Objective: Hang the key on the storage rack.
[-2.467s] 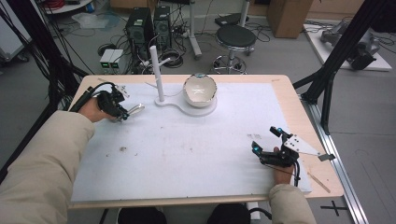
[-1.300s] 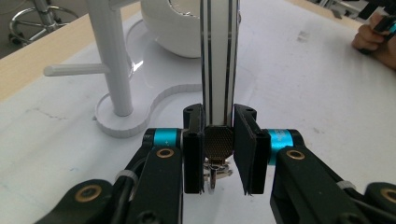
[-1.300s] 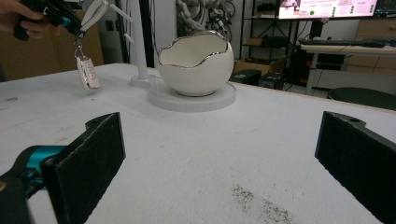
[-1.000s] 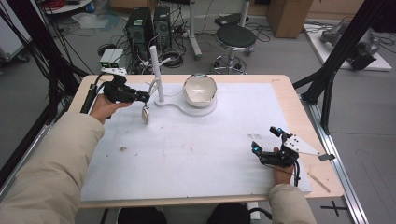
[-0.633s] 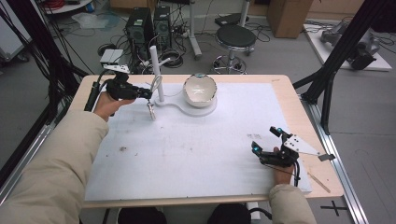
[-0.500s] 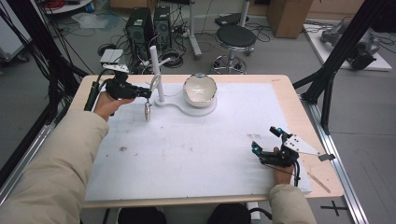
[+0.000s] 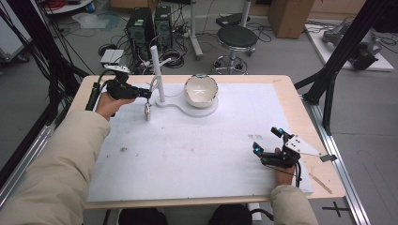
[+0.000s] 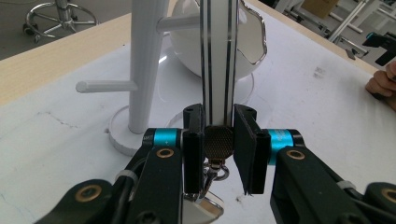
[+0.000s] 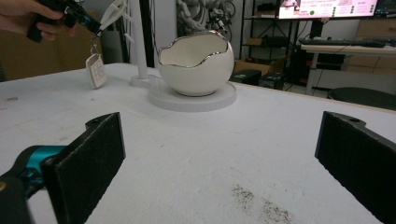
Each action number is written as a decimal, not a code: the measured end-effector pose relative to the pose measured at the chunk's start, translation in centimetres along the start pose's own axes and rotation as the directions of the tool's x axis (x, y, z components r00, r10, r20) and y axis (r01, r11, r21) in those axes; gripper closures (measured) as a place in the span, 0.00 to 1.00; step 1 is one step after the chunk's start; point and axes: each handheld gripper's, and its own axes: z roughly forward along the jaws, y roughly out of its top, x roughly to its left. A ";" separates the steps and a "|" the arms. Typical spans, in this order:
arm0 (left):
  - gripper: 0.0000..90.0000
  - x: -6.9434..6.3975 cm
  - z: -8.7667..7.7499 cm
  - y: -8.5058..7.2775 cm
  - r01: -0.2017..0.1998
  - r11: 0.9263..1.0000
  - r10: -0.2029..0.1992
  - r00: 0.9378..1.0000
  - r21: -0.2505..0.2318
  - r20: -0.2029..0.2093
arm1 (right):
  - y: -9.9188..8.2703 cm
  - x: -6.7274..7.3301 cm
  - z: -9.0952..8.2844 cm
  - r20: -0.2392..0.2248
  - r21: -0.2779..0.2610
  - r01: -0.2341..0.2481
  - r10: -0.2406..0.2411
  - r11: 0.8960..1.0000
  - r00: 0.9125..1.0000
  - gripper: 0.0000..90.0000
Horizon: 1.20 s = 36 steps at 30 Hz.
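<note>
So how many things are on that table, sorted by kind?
Grippers: 2 (left gripper, right gripper)
Key fob on a strap: 1
White peg stand: 1
Egg-shaped bowl: 1
Total: 5

- The strap (image 8: 218, 65) is white with thin black lines along its length, and ends in a bronze mesh-patterned clasp.
- The key fob (image 9: 96, 70) is white with grey buttons.
- The left tool (image 8: 219, 140) is black with turquoise rings.
- The stand (image 7: 158, 77) is white.
- The bowl (image 9: 196, 63) is white with a silver rim.
- The desk (image 7: 300, 101) is pale wood under a white sheet.
</note>
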 end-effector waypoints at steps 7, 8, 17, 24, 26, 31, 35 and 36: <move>0.82 0.5 0.2 -0.2 0.014 1.000 -0.014 1.000 0.009 -0.013 | 0.0 0.0 0.0 -0.003 -0.002 -0.003 0.003 1.000 1.000 0.01; 0.82 0.5 0.3 -0.2 0.009 1.000 -0.009 1.000 0.010 -0.018 | 0.0 0.0 0.0 -0.003 -0.002 -0.003 0.003 1.000 1.000 0.01; 0.82 0.4 0.7 -0.3 -0.020 1.000 0.021 0.998 0.022 -0.055 | 0.0 0.0 0.0 -0.002 -0.002 -0.002 0.002 1.000 1.000 0.01; 0.82 0.0 1.1 -0.3 -0.066 0.997 0.070 0.992 0.039 -0.102 | 0.0 0.0 0.0 -0.001 -0.001 -0.002 0.002 1.000 1.000 0.01; 0.82 -0.1 1.2 -0.3 -0.074 0.996 0.078 0.990 0.044 -0.114 | 0.0 0.0 0.0 -0.001 -0.001 -0.002 0.002 1.000 1.000 0.01; 0.63 -0.6 1.1 -0.3 -0.106 0.994 0.109 0.984 0.032 -0.142 | 0.0 0.0 0.0 0.002 -0.001 0.005 -0.005 1.000 1.000 0.01; 0.53 -1.1 0.6 -0.1 -0.134 0.991 0.134 0.978 0.010 -0.160 | 0.0 0.0 0.0 0.001 0.000 0.003 -0.003 1.000 1.000 0.01; 0.49 -1.2 0.4 0.0 -0.146 0.989 0.145 0.975 0.009 -0.170 | 0.0 0.0 0.0 0.002 -0.001 0.005 -0.005 1.000 1.000 0.01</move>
